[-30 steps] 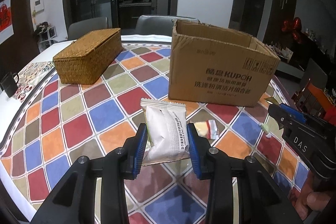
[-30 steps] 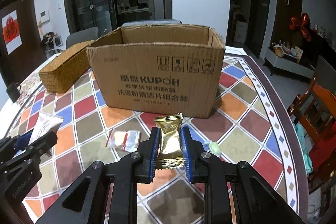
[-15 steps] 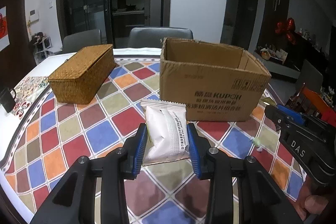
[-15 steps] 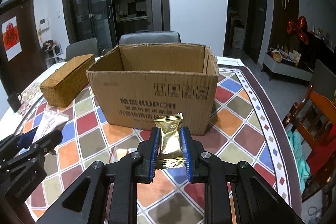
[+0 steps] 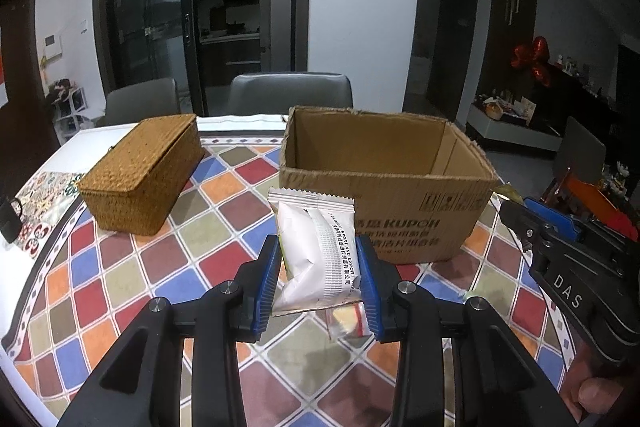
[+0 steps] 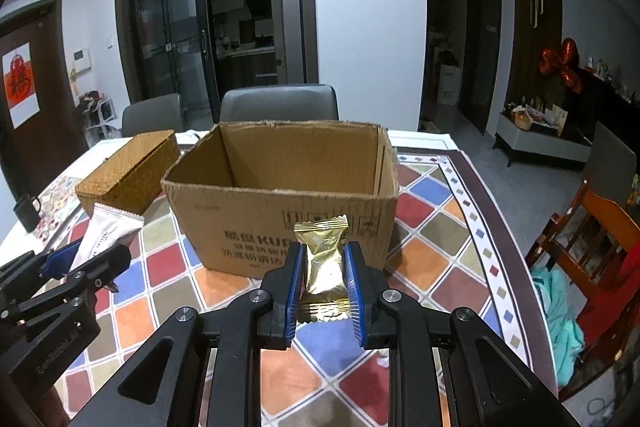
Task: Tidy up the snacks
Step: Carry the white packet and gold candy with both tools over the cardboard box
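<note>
White snack packet (image 5: 316, 251) sits clamped in the left hand-held gripper (image 5: 319, 287); the right hand-held gripper (image 6: 323, 291) clamps a gold packet (image 6: 323, 259). Both look light, soft and crushable, best held mid-body. An open cardboard box (image 6: 280, 203) stands ahead.

A white, pillow-shaped plastic snack packet (image 5: 316, 251) with a crimped top seal and a strip of fine black print stands upright, pinched at both sides, lifted clear of the chequered table. To its right a smaller gold foil snack packet (image 6: 323, 259) is held upright the same way, its crinkled ends at top and bottom. Just beyond both stands an open brown cardboard box (image 6: 280, 195) with dark printed lettering on its near face; what shows of its inside is bare. A small clear-wrapped snack (image 5: 347, 321) lies on the table below the white packet.
</note>
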The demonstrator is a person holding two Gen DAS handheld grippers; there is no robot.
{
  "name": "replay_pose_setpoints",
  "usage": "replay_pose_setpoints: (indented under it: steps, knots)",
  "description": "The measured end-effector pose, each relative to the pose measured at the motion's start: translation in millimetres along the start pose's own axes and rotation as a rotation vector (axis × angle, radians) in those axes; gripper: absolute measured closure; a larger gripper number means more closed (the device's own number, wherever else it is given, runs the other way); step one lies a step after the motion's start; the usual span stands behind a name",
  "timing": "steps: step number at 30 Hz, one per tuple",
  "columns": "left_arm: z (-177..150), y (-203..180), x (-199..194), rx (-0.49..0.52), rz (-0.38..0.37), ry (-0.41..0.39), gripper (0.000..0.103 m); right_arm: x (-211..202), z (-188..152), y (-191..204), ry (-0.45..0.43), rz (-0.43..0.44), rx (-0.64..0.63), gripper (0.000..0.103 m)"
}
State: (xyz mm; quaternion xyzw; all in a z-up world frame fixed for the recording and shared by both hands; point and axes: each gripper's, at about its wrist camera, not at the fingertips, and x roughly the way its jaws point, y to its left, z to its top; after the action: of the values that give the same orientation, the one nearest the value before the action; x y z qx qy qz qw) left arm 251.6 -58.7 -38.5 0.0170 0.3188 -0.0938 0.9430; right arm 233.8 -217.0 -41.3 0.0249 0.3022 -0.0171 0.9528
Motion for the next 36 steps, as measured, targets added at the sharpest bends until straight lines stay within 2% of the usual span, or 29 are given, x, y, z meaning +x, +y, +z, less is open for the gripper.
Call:
replay_pose_setpoints:
  steps: [21, 36]
  knots:
    - [45.0, -7.6, 12.5, 0.021, -0.030, -0.050, 0.066, 1.1, 39.9, -4.1, -0.064, 0.003, -0.007, 0.080]
    - [69.4, -10.4, 40.7, 0.034, -0.040, -0.060, 0.066, 24.1, 59.1, -7.3, -0.084, 0.008, 0.001, 0.080]
